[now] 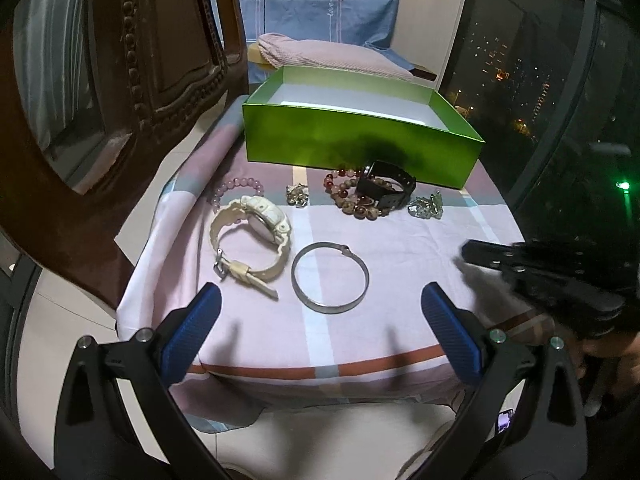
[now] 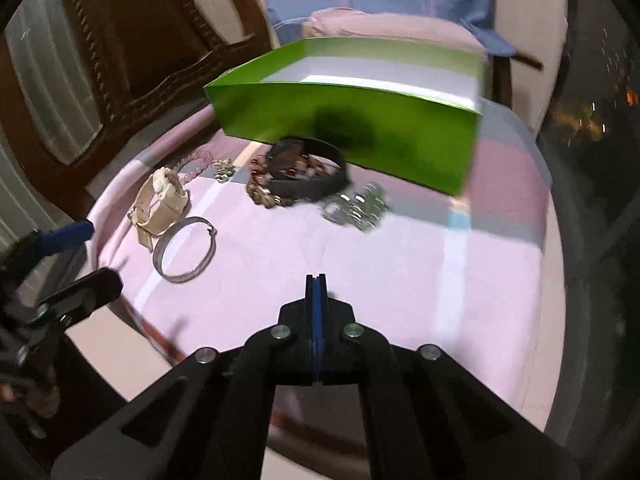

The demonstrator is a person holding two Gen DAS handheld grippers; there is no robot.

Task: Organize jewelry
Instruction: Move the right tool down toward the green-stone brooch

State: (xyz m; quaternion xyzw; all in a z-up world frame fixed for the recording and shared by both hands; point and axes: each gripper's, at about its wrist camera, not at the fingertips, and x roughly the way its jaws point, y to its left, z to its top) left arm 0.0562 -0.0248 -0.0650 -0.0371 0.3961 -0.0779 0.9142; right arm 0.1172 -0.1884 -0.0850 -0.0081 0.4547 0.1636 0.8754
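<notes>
Your left gripper [image 1: 320, 312] hangs with its blue pads [image 1: 192, 330] spread wide, nothing between them. It sits over the near part of the cloth-covered table [image 1: 420, 248], directly short of the silver bangle [image 1: 329, 277], which lies flat between and just beyond the fingertips.

Your right gripper [image 2: 316, 280] has its pads pressed together with nothing pinched. It points down at bare pink cloth, well apart from every piece of jewelry. In the left wrist view it enters from the right edge, blurred.

All the jewelry lies on the cloth. The cream wristwatch [image 1: 250, 236] lies on its side just left of the bangle, its strap buckled. Behind it rests a pink bead bracelet [image 1: 238, 190], partly hidden by the watch. A small gold-toned piece [image 1: 298, 195] sits near the middle of the back row; what it is cannot be made out. The black-strapped watch [image 1: 386, 186] rests on top of a heap of red and brown bead bracelets [image 1: 352, 200], touching the front wall of the green box [image 1: 360, 144]. A pale green and silver cluster [image 1: 427, 206] lies just right of that heap.

The green box stands open at the far side of the table. What shows of its white interior holds nothing.

A carved wooden chair back [image 1: 152, 60] stands at the left.
</notes>
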